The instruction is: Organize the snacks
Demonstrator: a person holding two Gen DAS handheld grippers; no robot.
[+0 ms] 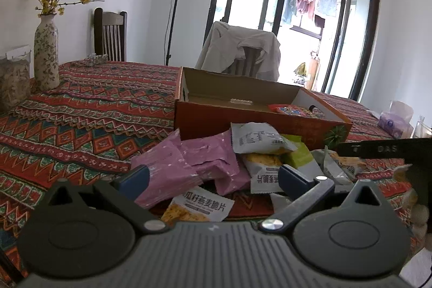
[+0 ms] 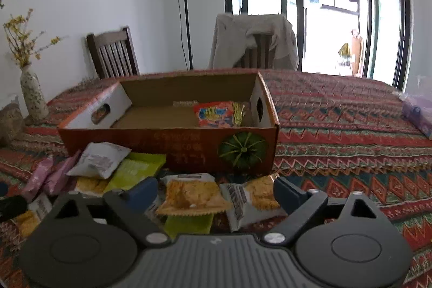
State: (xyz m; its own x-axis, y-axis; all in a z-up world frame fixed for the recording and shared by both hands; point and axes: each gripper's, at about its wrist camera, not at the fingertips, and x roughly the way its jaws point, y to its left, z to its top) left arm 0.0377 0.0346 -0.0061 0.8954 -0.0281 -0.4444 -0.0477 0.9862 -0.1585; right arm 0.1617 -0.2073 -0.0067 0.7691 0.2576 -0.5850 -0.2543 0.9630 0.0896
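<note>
An orange cardboard box (image 1: pixel 259 123) (image 2: pixel 167 142) stands open on the patterned tablecloth, with a red snack packet (image 2: pixel 214 114) (image 1: pixel 290 109) in its right end. A pile of snack packets lies in front of it: pink ones (image 1: pixel 186 166) (image 2: pixel 48 177), a grey one (image 1: pixel 256 139) (image 2: pixel 100 159), green ones (image 2: pixel 135 170) and yellow cracker packets (image 2: pixel 191 197) (image 1: pixel 198 205). My left gripper (image 1: pixel 213 178) is open over the pink packets, holding nothing. My right gripper (image 2: pixel 216 192) is open above a yellow cracker packet, holding nothing.
A floral vase (image 1: pixel 46 56) (image 2: pixel 33 97) with yellow flowers and a jar (image 1: pixel 13 82) stand at the table's left. Two chairs (image 2: pixel 113 53) (image 2: pixel 253 45) stand behind the table, one draped with a jacket. A purple tissue pack (image 1: pixel 394 120) (image 2: pixel 418 112) lies at the right.
</note>
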